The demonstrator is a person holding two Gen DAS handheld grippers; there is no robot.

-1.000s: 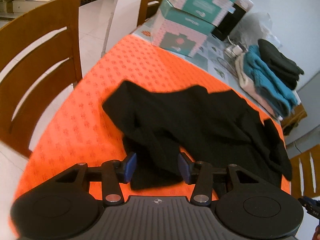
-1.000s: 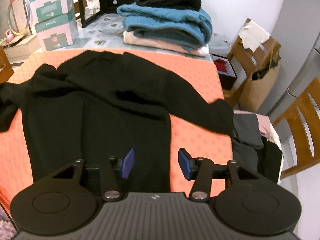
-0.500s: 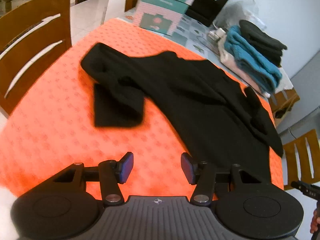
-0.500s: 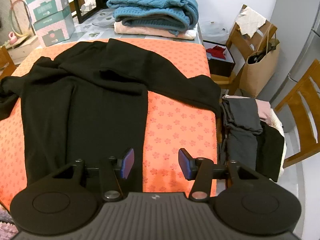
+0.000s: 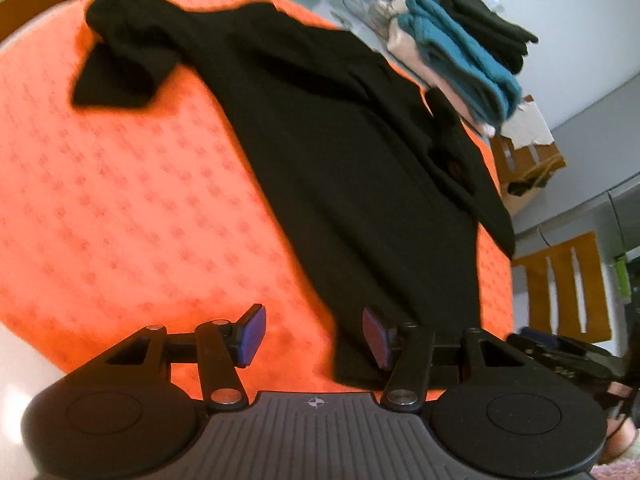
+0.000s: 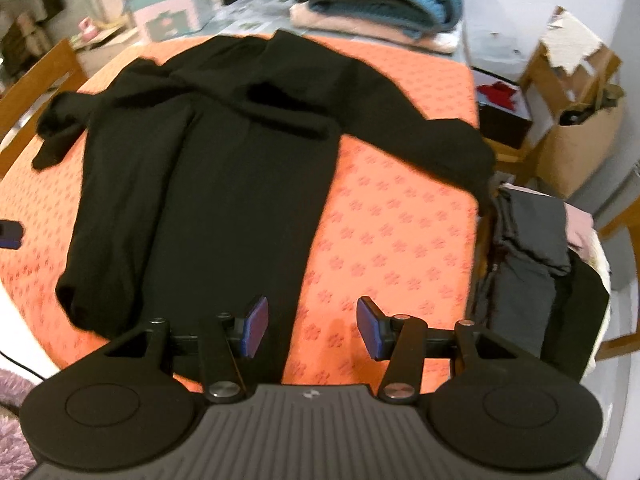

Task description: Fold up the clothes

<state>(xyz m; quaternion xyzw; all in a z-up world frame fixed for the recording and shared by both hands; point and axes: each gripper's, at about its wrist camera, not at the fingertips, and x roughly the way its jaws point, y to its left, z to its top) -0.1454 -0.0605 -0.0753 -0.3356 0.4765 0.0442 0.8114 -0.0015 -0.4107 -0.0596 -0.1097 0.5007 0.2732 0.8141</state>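
A black long-sleeved garment [image 5: 340, 152] [image 6: 224, 168] lies spread on the orange patterned tablecloth [image 5: 120, 208] [image 6: 392, 240]. Its left sleeve is crumpled at the far left [image 5: 120, 68], and its right sleeve [image 6: 448, 144] reaches the table's right edge. My left gripper [image 5: 314, 334] is open, hovering near the garment's lower left hem corner. My right gripper [image 6: 308, 326] is open above the hem's right edge, with nothing between its fingers.
Folded clothes [image 6: 376, 4] [image 5: 464, 52], teal over pink, are stacked at the table's far end beside boxes [image 6: 168, 4]. A chair on the right holds dark and pink clothes [image 6: 536, 256]. A wooden chair [image 6: 36, 88] stands on the left, a brown bag [image 6: 580, 128] on the floor.
Both grippers have pulled back toward the garment's near hem. The left one let go of the sleeve and swung right, so the hem corner now lies by its right finger.
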